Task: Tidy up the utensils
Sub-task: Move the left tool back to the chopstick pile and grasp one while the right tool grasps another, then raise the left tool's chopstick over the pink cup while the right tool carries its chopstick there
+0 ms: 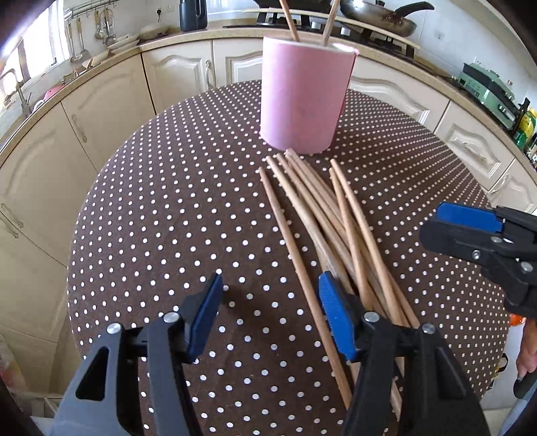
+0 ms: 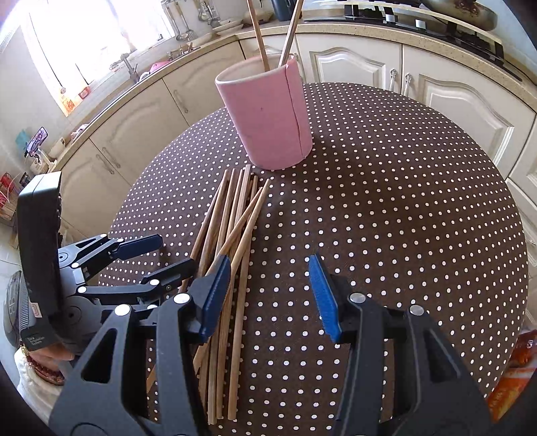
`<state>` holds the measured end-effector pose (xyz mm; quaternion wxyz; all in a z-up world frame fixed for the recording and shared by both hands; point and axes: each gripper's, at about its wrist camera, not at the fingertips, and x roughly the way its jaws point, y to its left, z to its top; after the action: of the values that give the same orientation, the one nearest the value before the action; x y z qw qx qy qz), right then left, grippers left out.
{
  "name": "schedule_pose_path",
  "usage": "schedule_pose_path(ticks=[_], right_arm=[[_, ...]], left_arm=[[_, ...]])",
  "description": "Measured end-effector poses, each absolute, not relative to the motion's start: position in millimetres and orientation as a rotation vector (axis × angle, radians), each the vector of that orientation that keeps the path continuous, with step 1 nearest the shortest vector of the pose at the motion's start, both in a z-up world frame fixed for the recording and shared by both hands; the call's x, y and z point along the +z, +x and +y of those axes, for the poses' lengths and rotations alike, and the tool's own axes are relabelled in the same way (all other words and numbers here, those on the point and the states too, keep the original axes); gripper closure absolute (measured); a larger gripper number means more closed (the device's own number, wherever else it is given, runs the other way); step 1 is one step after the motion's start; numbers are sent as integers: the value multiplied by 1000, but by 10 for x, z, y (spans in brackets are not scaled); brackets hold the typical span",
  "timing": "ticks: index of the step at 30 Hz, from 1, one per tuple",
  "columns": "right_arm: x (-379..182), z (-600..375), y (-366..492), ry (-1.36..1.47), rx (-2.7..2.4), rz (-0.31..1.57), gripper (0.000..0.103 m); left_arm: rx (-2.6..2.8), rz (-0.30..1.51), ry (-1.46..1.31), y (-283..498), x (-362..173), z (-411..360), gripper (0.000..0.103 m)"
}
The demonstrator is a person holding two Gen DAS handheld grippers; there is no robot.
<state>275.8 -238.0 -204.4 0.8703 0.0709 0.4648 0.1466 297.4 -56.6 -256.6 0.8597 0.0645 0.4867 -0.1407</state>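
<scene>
Left wrist view: left gripper (image 1: pixel 270 313) low over the round table (image 1: pixel 151 218) with the brown polka-dot cloth, jaws apart, nothing gripped. One loose chopstick (image 1: pixel 295 258) runs through the gap between the blue pads but neither pad presses it. The rest of the chopstick pile (image 1: pixel 339 221) lies just right of it, partly under the right-hand finger, tips pointing toward the pink cup (image 1: pixel 303 97). Cup stands upright at the far side of the table, just beyond the pile, with two chopsticks (image 1: pixel 327 21) sticking up out of it. Right gripper (image 1: pixel 470 228) enters from the right edge, above the cloth, beside the pile. Frying pan (image 1: pixel 379 16) on the stove behind; cabinets (image 1: pixel 110 110) curve around.

Right wrist view: right gripper (image 2: pixel 270 295) jaws roughly half open, empty, only bare cloth between the pads. Its left pad sits over the right edge of the chopstick pile (image 2: pixel 231 214); can't tell if it touches. Left gripper (image 2: pixel 147 258) comes in from the left, fingers apart, on the other side of the pile. Pink cup (image 2: pixel 265 117) upright past the pile tips, seam facing right, two chopsticks (image 2: pixel 258 37) in it. Table (image 2: pixel 402 201) otherwise plain.
</scene>
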Motion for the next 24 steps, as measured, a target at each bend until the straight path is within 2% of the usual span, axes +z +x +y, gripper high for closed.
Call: schedule_pose_path(ticks=[4,8,11,15,21,24], right_arm=[[-2110,-2304,2810,152,338,1017,55],[-2196,-2223,2886,169,380,1075,56],[-2253,-2188,2948,207,412,1107,68],[-2290,-2127,3033,225,419,1131,71],[-2295,-2000,3119,187,421,1157,91],[-2293,-1970,3130,185,427,1158,95]], left_arm=[[-272,1027,182,3016,-2595,-650,48],[-269,1036,184,3089,-2576,-651,65],[-259,1045,174,3139,-2551,-590,78],[-249,1059,157,3184,-2524,-532,88],[-247,1084,136,3285,-2520,-449,95],[-251,1087,130,3359,-2516,-413,96]])
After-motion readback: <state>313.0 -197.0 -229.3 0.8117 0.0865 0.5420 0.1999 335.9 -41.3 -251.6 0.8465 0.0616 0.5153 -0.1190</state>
